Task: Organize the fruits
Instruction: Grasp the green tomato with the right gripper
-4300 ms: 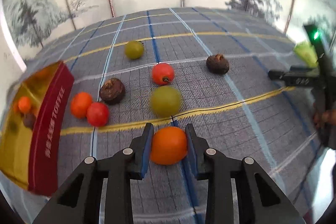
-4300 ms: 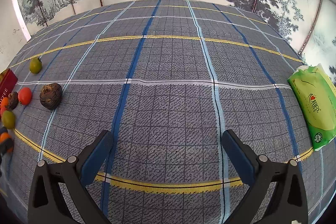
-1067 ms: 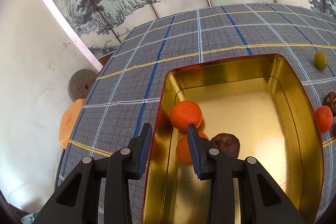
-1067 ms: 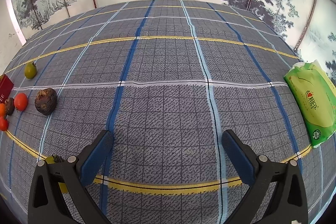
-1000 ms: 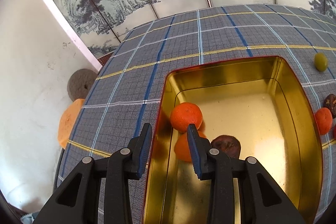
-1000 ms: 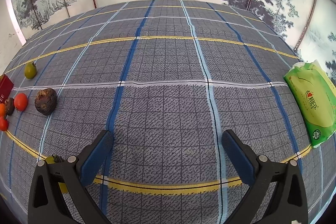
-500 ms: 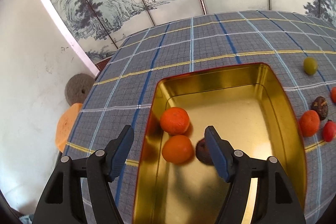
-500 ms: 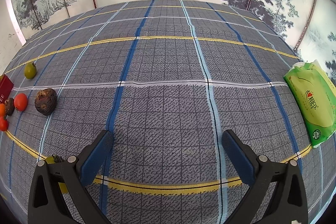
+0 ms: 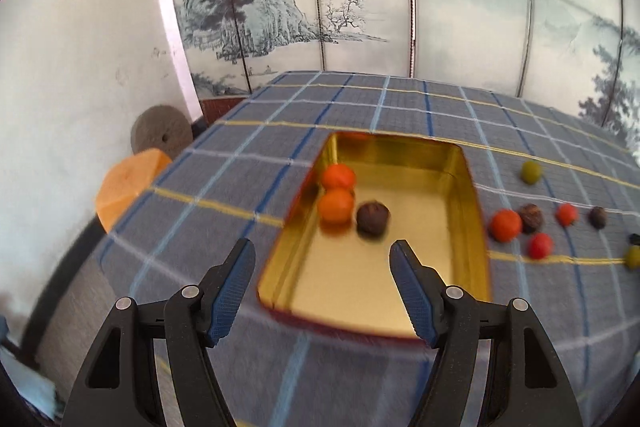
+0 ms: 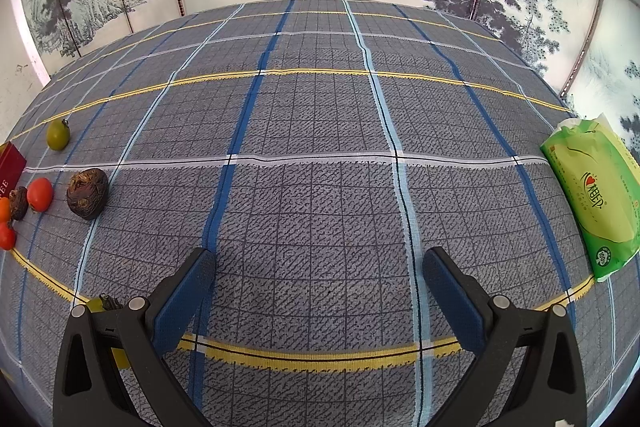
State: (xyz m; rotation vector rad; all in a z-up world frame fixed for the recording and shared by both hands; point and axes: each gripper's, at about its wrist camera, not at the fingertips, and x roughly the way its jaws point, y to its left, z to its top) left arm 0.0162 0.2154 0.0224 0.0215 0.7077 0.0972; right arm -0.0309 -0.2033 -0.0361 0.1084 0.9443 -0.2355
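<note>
Both claws, left and right, gape empty; tin holds three fruits.

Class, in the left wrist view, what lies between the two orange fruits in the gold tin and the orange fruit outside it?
A dark brown round fruit on the gold tin's floor, then the tin's right wall.

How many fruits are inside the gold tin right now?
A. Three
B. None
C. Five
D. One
A. The left wrist view shows two orange fruits and one dark brown fruit sitting in the gold tin, and the open left gripper holds nothing.
</note>
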